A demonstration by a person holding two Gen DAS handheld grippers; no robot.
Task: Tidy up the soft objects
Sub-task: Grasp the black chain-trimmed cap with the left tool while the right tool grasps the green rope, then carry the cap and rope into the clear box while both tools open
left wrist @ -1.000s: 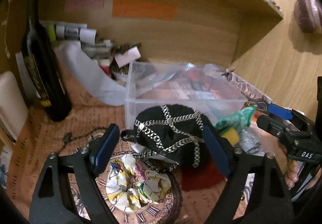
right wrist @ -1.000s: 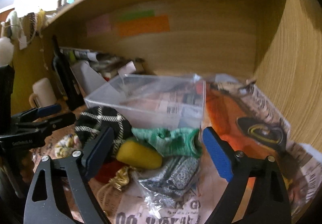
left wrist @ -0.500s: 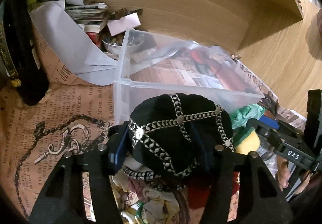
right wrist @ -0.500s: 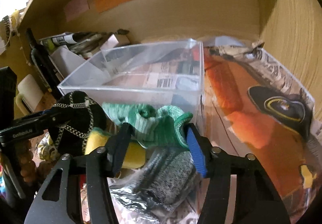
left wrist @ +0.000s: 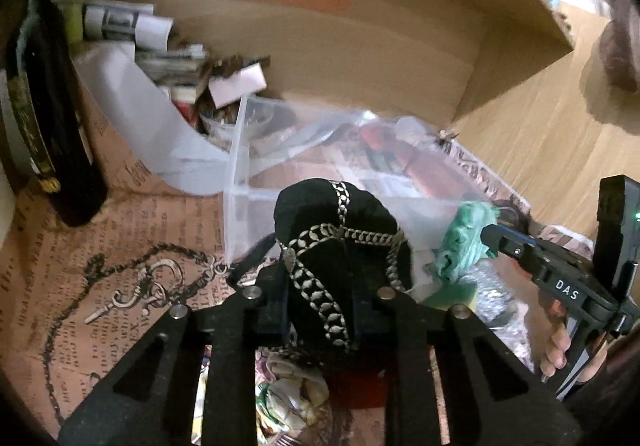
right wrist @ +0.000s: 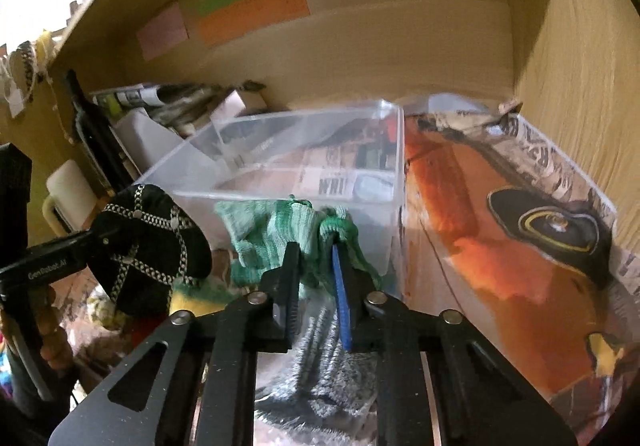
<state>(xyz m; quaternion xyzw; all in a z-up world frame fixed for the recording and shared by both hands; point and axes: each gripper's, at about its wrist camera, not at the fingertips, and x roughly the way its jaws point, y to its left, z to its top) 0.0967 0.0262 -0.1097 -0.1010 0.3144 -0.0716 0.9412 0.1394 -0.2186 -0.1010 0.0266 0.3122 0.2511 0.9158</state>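
While a clear plastic bin (right wrist: pixel 280 149) sits open and nearly empty at the back of the desk, the left gripper (left wrist: pixel 320 294) is clamped on a black chain-trimmed pouch (left wrist: pixel 340 238) and the right gripper (right wrist: pixel 316 286) pinches a green knit cloth (right wrist: pixel 276 234), both raised just before the bin's front wall. Each should probably clear the rim fully before releasing, so nothing snags.

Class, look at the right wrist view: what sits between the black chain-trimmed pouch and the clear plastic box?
The green knit cloth, pinched in the right tongs.
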